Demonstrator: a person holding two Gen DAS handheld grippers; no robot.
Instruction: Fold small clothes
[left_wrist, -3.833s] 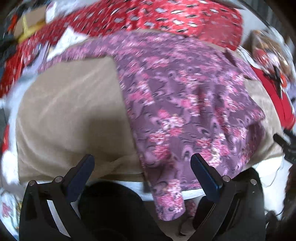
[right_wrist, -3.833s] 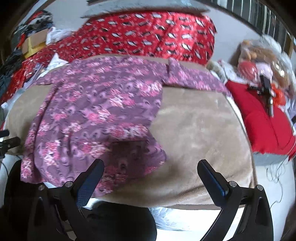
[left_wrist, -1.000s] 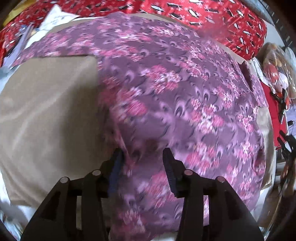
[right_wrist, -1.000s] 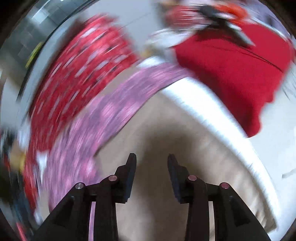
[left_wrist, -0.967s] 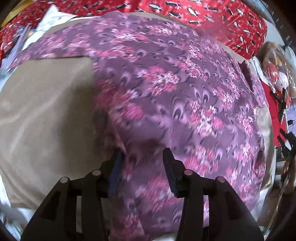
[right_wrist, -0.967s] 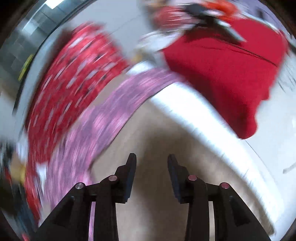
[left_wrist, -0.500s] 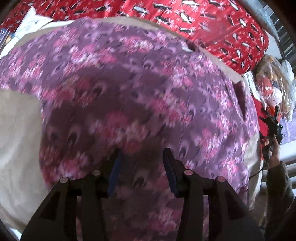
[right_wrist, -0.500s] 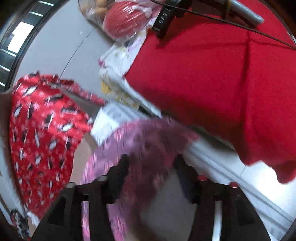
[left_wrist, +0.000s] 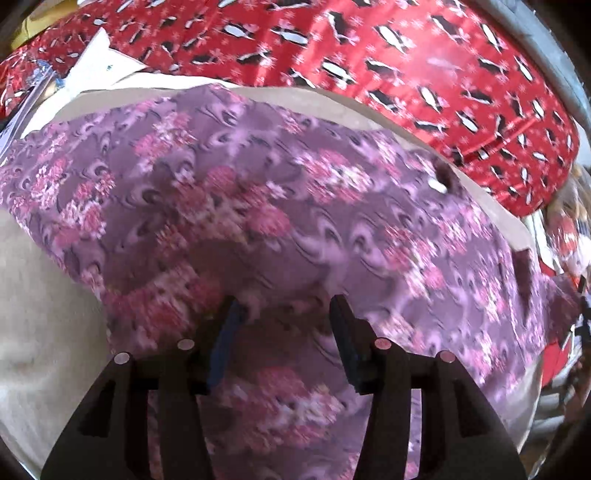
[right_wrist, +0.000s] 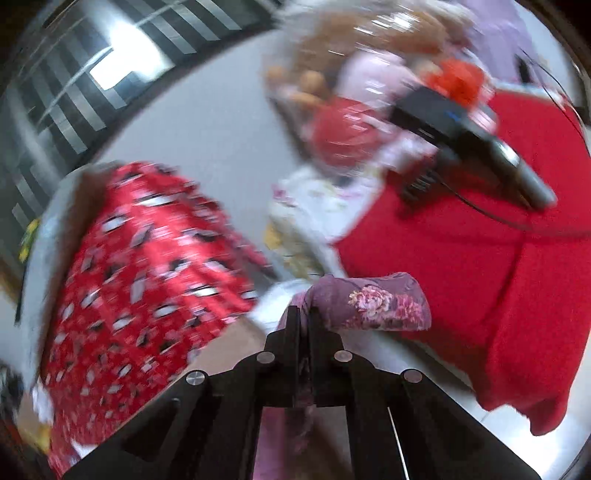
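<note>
A purple floral garment (left_wrist: 295, 229) lies spread over a beige cushion (left_wrist: 33, 314) and fills most of the left wrist view. My left gripper (left_wrist: 282, 317) hovers low over the cloth with its jaws partly apart; no cloth sits between them. In the right wrist view my right gripper (right_wrist: 305, 314) is shut on an end of the purple floral garment (right_wrist: 373, 302), which bunches out to the right of the fingertips and hangs down under the jaws.
A red patterned cloth (left_wrist: 369, 48) lies behind the cushion and shows in the right wrist view (right_wrist: 140, 280). A plain red cloth (right_wrist: 480, 277) with a black device (right_wrist: 461, 136) and cable lies right. Bagged toys (right_wrist: 351, 92) sit behind it. White paper (left_wrist: 103, 62) lies far left.
My right gripper has closed on an end of the garment and lifted it. My left gripper has slid farther over the cloth, its jaws at the same partly open width.
</note>
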